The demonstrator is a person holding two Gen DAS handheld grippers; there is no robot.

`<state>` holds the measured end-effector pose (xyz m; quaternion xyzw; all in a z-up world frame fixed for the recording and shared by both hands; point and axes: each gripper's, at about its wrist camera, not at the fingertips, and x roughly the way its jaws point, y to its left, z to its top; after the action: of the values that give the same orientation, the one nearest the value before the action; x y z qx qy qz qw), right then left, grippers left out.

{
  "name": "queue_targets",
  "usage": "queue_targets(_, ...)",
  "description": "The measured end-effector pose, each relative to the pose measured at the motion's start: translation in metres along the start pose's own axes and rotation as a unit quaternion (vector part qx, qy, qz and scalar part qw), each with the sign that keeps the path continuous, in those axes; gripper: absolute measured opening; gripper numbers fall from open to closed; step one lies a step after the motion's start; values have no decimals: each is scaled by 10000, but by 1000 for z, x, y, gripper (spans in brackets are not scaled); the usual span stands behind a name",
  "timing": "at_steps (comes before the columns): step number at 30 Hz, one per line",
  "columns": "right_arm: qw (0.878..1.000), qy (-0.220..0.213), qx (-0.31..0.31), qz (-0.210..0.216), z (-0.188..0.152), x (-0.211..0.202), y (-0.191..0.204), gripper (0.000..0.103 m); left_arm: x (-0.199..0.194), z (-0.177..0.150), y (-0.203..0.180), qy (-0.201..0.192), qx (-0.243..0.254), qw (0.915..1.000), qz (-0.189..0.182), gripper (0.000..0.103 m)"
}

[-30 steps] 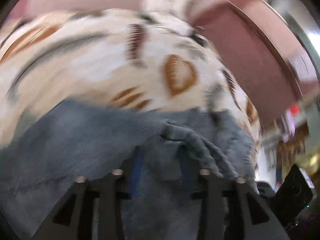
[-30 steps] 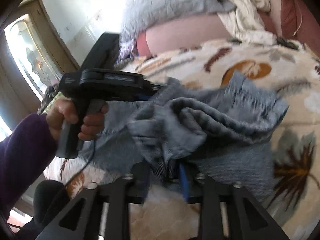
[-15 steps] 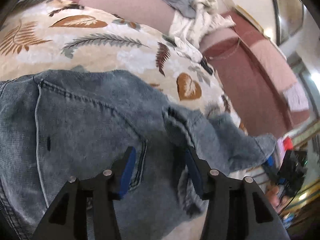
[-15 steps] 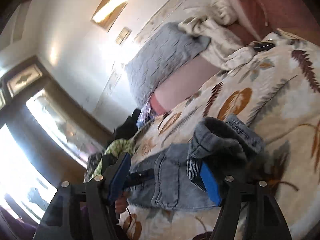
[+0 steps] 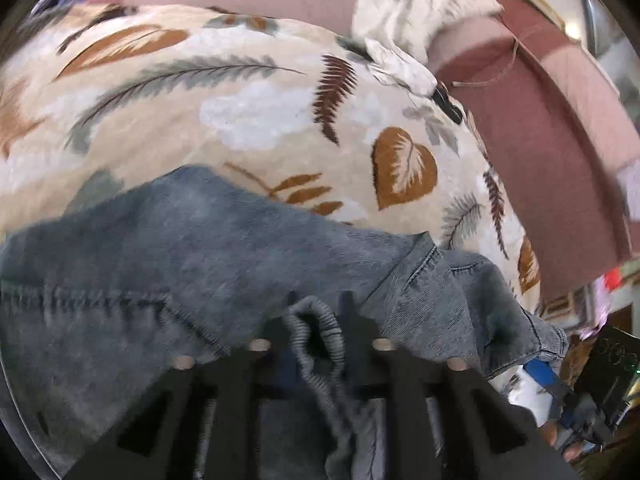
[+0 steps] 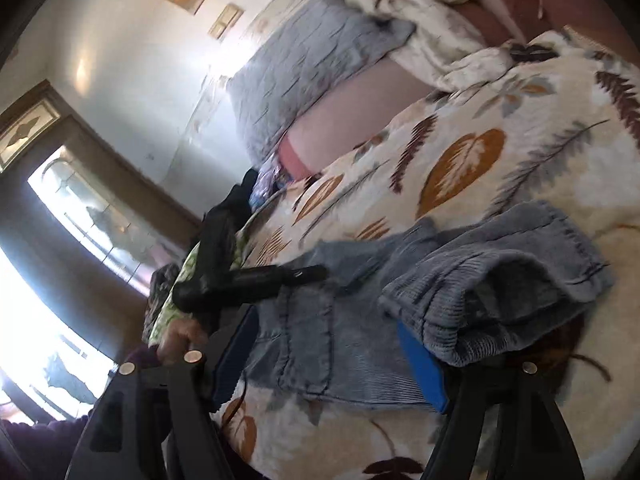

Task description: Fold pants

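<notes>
Grey-blue denim pants [image 5: 192, 256] lie bunched on a leaf-print bedspread [image 5: 248, 120]. In the left wrist view my left gripper [image 5: 318, 332] is shut on the pants' ribbed elastic waistband [image 5: 320, 328], which bulges between the jaws. In the right wrist view the pants [image 6: 400, 300] lie partly folded, with a raised rolled part [image 6: 500, 292] at the right. My right gripper [image 6: 332, 348] is open with blue pads [image 6: 424, 368] wide apart, just short of the pants and holding nothing. The left gripper's black body [image 6: 240, 280] reaches onto the denim there.
A grey pillow [image 6: 312, 64] and a crumpled white cloth [image 6: 440, 40] lie at the head of the bed. A maroon padded headboard [image 5: 540, 120] runs along the right. A window [image 6: 60, 280] is at the left, past the bed's edge.
My left gripper, open half a second ago, has shut on the waistband. My right gripper let go of the pants earlier, stays open and has dropped closer to them.
</notes>
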<state>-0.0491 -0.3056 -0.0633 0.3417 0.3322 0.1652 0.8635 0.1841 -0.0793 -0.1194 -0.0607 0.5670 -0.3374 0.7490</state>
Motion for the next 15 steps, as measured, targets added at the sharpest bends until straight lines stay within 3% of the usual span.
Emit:
queue_targets(6,9964,769,-341,137,-20,35,16,75,-27,28,-40,-503,1104,9922,292,13)
queue_targets(8,9936,1043,-409,125,-27,47,20,75,-22,34,-41,-352,1367,9869,786,19)
queue_targets(9,9916,1194,-467,155,-30,50,24,75,-17,34,-34,-256,1399,9823,1217,25)
queue_targets(11,9884,1262,-610,589,-32,42,31,75,-14,29,-17,-204,1193,9784,1677,29)
queue_targets(13,9839,1285,-643,1062,-29,25,33,75,-21,20,-2,-266,819,9854,1470,29)
queue_targets(15,9845,1027,-551,1310,-23,-4,27,75,-36,6,1,-484,629,9909,1090,30)
